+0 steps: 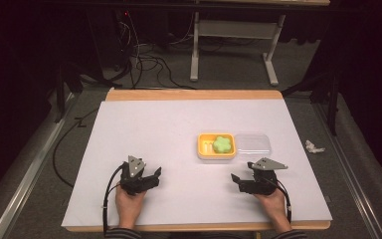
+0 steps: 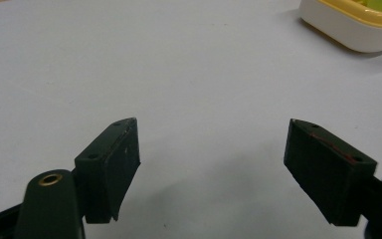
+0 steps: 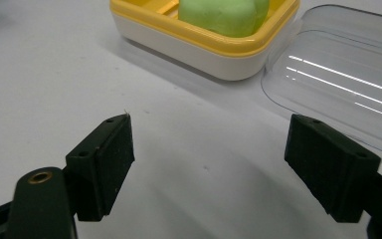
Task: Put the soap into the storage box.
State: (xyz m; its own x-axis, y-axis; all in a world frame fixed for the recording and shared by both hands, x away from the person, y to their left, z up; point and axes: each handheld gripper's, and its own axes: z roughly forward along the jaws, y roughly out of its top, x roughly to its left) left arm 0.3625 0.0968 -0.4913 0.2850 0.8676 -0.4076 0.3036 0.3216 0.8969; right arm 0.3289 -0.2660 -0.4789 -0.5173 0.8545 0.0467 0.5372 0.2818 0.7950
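Resting low over the tabletop: both tongs are sitting near the person's edge, one in each hand.
Right tongs (image 3: pixel 209 167): the jaws are standing wide apart and nothing is lying between them; they are pointing toward the yellow box and the lid.
Left tongs (image 2: pixel 211 169): the jaws are also standing wide, with only bare white surface between them.
Yellow box (image 3: pixel 204 42): it is sitting just beyond the right tongs, not touching them; in the high view it is lying right of the middle of the tabletop (image 1: pixel 144 134).
Green piece (image 3: pixel 224 12): it is lying inside the yellow box, at the side nearer to the lid.
Clear lid (image 3: pixel 338 74): it is lying flat, touching the right side of the box.
White scrap (image 1: pixel 314 146): it is lying on the floor, right of the tabletop.
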